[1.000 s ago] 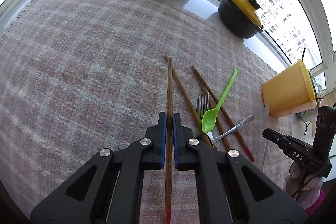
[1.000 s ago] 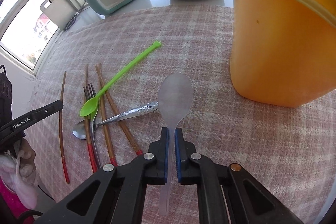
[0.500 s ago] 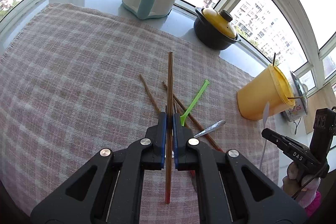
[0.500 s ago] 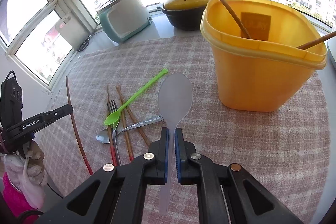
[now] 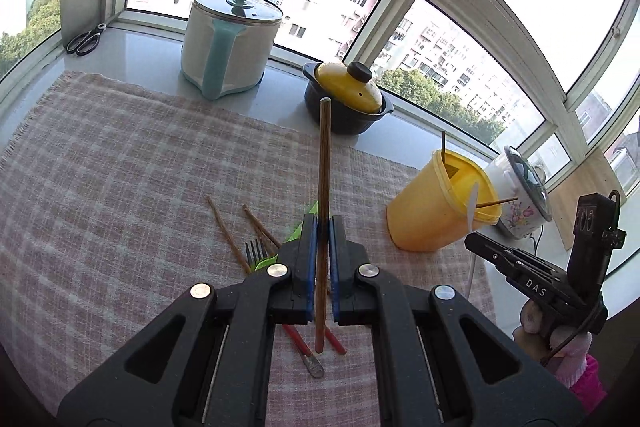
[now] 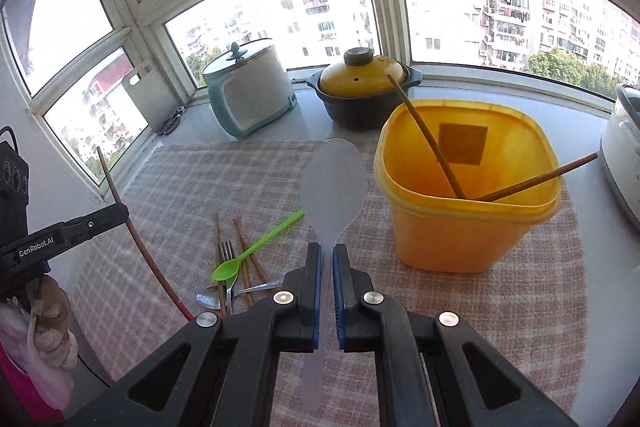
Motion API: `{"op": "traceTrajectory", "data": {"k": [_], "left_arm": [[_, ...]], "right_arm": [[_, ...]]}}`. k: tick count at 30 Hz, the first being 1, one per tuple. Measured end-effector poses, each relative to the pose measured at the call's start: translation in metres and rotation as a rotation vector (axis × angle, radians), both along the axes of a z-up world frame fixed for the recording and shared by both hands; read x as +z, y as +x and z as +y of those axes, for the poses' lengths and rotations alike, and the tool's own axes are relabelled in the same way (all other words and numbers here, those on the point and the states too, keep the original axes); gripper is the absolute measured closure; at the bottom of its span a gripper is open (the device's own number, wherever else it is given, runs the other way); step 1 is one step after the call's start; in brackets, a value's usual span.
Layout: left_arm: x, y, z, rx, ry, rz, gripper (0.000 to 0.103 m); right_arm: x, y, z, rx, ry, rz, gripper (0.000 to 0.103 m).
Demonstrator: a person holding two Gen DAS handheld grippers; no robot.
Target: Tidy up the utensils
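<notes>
- Utensils are lying in a loose pile on the checked cloth covering the worktop: chopsticks, a fork, a green spoon and a metal spoon.
- We are gripping one chopstick in our left claw, clamped tight and raised off the cloth.
- We are pinching a clear paddle in our right claw, its blade just beside the tub.
- Two chopsticks are leaning inside that tub.
</notes>
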State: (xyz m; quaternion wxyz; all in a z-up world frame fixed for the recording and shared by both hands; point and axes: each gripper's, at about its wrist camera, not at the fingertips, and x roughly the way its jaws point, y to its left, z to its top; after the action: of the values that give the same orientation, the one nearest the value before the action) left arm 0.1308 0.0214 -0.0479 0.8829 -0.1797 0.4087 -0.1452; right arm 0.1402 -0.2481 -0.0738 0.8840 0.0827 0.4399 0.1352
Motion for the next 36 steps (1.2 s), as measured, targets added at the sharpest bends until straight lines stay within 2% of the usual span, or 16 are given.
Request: {"op": "traceTrajectory", "data": {"k": [10, 21, 36], "left_arm": [[0.038, 0.011, -0.033, -0.052, -0.039, -0.082, 0.100], [0.073, 0.035, -0.081, -0.100, -0.063, -0.162, 0.100], [0.098, 0.074, -0.140, -0.127, -0.069, -0.224, 0.100]], "right_arm": [[0.031, 0.002, -0.025, -0.026, 0.017, -0.078, 0.100], [0.051, 0.016, -0.061, -0.067, 0.020, -0.139, 0.100], [0.066, 0.054, -0.100, -0.110, 0.024, -0.210, 0.100]]}}
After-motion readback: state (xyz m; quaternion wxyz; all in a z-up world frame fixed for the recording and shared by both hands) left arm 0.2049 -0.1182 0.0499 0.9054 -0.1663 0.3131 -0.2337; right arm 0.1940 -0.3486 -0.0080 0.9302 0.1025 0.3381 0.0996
